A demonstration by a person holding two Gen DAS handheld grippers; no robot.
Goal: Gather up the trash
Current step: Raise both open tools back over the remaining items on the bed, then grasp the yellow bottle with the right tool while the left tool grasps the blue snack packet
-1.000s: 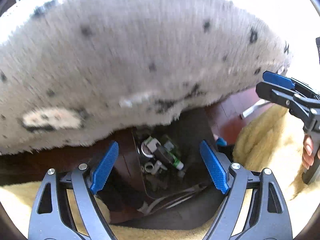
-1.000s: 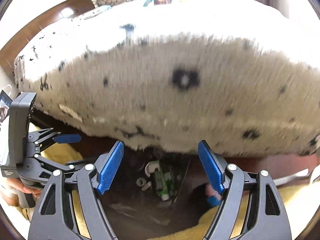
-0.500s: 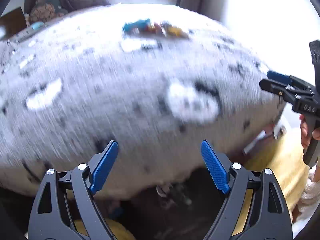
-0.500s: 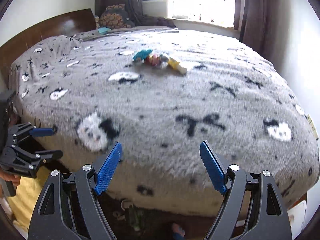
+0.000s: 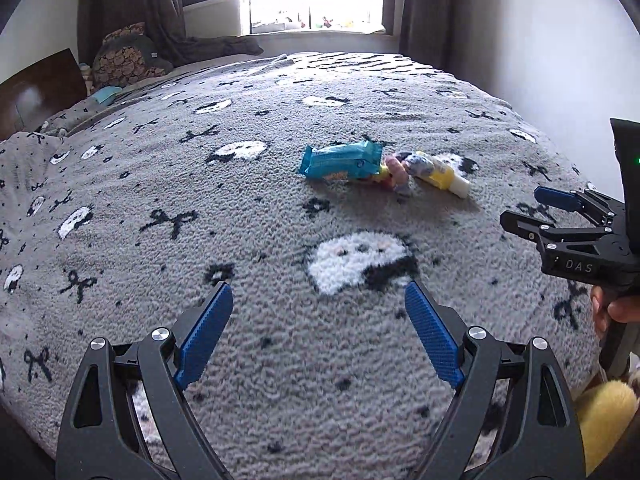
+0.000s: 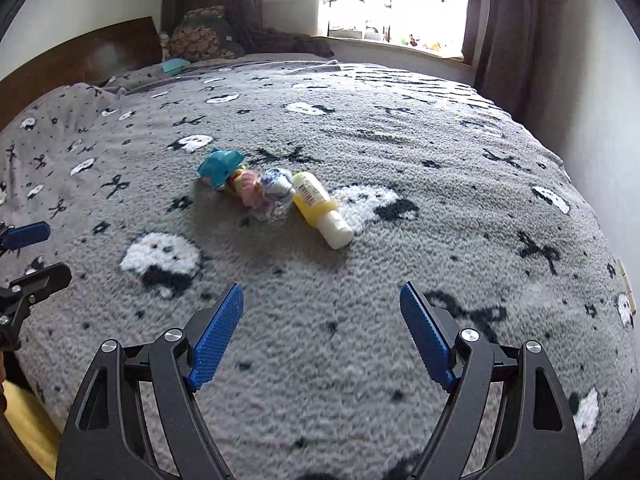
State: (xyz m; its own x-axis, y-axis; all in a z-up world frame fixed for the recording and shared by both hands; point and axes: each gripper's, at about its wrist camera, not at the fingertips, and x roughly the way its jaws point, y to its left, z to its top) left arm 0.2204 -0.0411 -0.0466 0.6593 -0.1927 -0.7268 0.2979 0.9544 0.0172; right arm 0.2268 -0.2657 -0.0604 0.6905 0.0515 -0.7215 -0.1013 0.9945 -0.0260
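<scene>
So: both tongs over near edge of bed, angled down at it, trash well ahead.

Left tongs spread wide, nothing btwn blue pads. Right tongs likewise released, empty; a hand grips its handle at right edge of left view.

Trash sits mid-bed on grey fleece blanket w/ white panda faces and black bows: teal crinkly snack wrapper, small bundle of pink/blue crumpled wrappers touching it, then yellow plastic bottle w/ white cap lying on its side, touching the bundle. All three in one tight row.

Risks, my read:
- Items touch, so closing on one likely nudges or drags a neighbour.
- Bottle is round and on its side; a pinch off-centre may squirt it out or roll it on the pile.
- Wrapper is thin and flat; pads may catch fleece instead of film.
- Two tongs converging on one small cluster could clash.
</scene>
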